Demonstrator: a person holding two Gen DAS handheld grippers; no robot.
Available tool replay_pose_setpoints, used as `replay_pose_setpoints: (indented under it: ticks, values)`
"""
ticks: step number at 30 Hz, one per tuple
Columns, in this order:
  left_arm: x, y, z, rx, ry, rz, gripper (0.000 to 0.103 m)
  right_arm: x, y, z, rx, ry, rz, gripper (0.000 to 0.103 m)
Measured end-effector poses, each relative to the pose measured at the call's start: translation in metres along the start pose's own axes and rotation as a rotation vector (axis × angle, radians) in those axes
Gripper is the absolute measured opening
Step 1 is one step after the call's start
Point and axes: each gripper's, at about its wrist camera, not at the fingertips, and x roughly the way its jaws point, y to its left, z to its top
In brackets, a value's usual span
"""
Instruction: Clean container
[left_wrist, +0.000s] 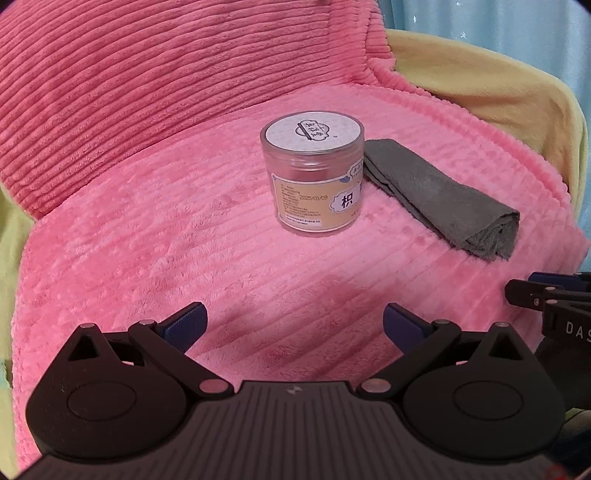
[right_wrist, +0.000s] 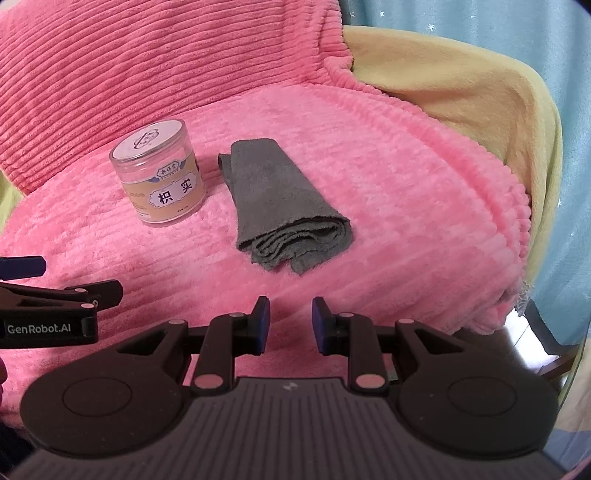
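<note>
A clear plastic jar (left_wrist: 314, 173) with a white lid and an orange label stands upright on the pink blanket (left_wrist: 184, 240). A folded grey cloth (left_wrist: 439, 195) lies just to its right, close to the jar. In the right wrist view the jar (right_wrist: 159, 173) is at the left and the grey cloth (right_wrist: 284, 206) is straight ahead. My left gripper (left_wrist: 294, 325) is open wide, well short of the jar, with nothing between its fingers. My right gripper (right_wrist: 290, 325) is open with a narrower gap and holds nothing, short of the cloth.
A pink ribbed cushion (left_wrist: 166, 85) rises behind the jar. Yellow fabric (right_wrist: 461, 92) covers the seat's right side, with a blue curtain (right_wrist: 517, 29) beyond. The other gripper shows at each view's edge (left_wrist: 550, 299) (right_wrist: 48, 310).
</note>
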Motion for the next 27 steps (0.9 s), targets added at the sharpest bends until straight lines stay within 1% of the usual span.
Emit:
replay_pose_setpoints:
  ticks: [5, 10, 17, 24, 27]
  values:
    - [0.000, 0.000, 0.000, -0.025, -0.010, 0.006, 0.102, 0.000, 0.000, 0.000, -0.003, 0.004, 0.000, 0.022]
    - [-0.002, -0.005, -0.001, 0.012, -0.029, 0.014, 0.102, 0.000, 0.001, 0.000, -0.006, 0.008, 0.001, 0.022]
    - [-0.002, -0.013, -0.002, 0.046, -0.026, 0.029, 0.102, 0.000, 0.000, 0.000, -0.002, 0.013, 0.003, 0.022]
    - [0.007, -0.010, -0.001, 0.034, 0.009, 0.044, 0.102, 0.004, -0.002, 0.000, 0.010, 0.036, -0.003, 0.022]
    - [0.007, -0.010, -0.001, 0.028, 0.010, 0.044, 0.102, 0.006, -0.004, 0.000, 0.017, 0.047, -0.006, 0.022]
